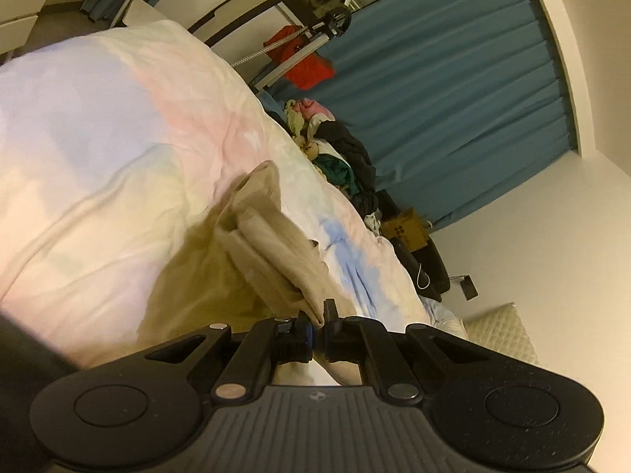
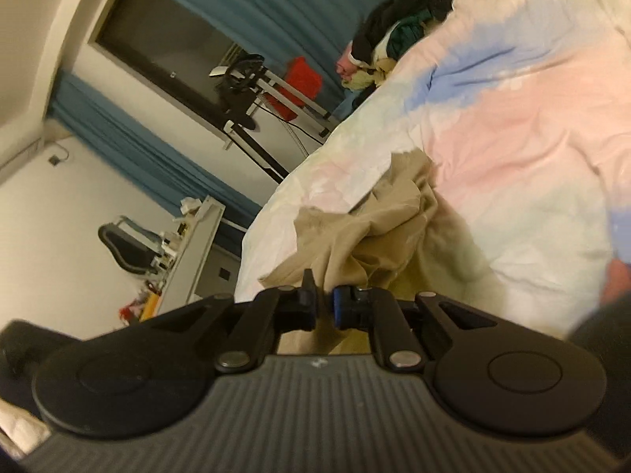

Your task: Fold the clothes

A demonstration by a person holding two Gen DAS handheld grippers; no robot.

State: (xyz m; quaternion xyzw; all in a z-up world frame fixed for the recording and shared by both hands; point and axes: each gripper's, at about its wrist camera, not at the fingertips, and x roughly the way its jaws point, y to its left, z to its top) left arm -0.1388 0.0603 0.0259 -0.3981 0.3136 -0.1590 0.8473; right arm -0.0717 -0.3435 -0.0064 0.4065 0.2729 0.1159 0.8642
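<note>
**No readable text in either view**

Scanning both wrist views now, and no word, number or brand can be read. The cardboard box [image 1: 406,228] on the floor by the blue curtain [image 1: 453,79] carries a dark printed mark, too blurred to read. The rest shows no lettering.

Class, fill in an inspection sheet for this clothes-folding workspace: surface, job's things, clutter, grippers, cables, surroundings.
Surface: pastel duvet covering the bed, wrinkled.
Job's things: beige garment, bunched, partly lifted off the duvet.
Clutter: heap of clothes at the bed's far edge.
Grippers: left gripper and right gripper both shut on the beige garment.
Cables: white cable beside the bed.
Surroundings: blue curtain, red bag on a rack.
</note>
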